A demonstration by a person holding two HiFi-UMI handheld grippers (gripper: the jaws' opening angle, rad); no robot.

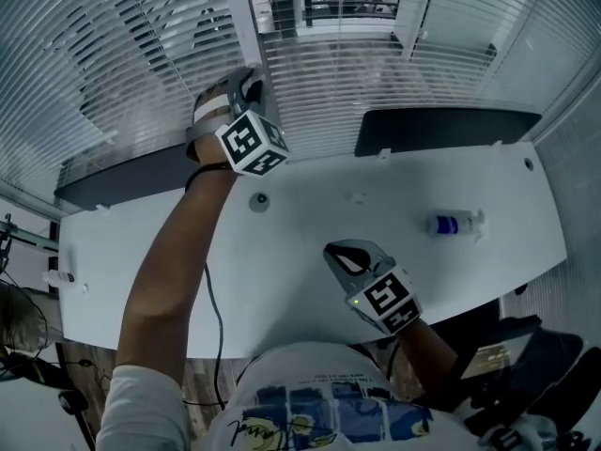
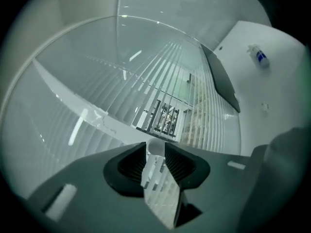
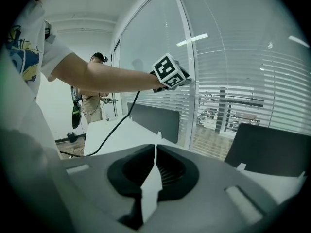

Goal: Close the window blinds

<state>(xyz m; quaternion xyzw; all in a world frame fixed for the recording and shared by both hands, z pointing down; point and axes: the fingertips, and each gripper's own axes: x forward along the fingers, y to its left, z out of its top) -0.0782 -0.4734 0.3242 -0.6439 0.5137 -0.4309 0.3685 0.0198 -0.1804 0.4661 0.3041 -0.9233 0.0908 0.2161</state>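
The slatted window blinds [image 1: 357, 83] hang behind the white desk, with a gap in them showing outside. My left gripper [image 1: 252, 85] is raised on an outstretched arm up against the blinds near a window post. In the left gripper view its jaws [image 2: 155, 152] stand apart, and the white rounded end of a blind wand [image 2: 155, 146] sits between the fingertips; I see no firm squeeze on it. My right gripper [image 1: 340, 252] hovers low over the desk near my body, its jaws [image 3: 155, 152] closed to a thin slit with nothing in them. The right gripper view shows the left gripper's marker cube [image 3: 170, 72] at the blinds [image 3: 243, 81].
A white desk [image 1: 310, 214] runs below the window, with dark partition panels [image 1: 441, 125] at its back edge. A small bottle with a blue label [image 1: 457, 224] lies at the desk's right. A cable [image 1: 214, 318] hangs off the front edge. Another person [image 3: 95, 101] stands far off.
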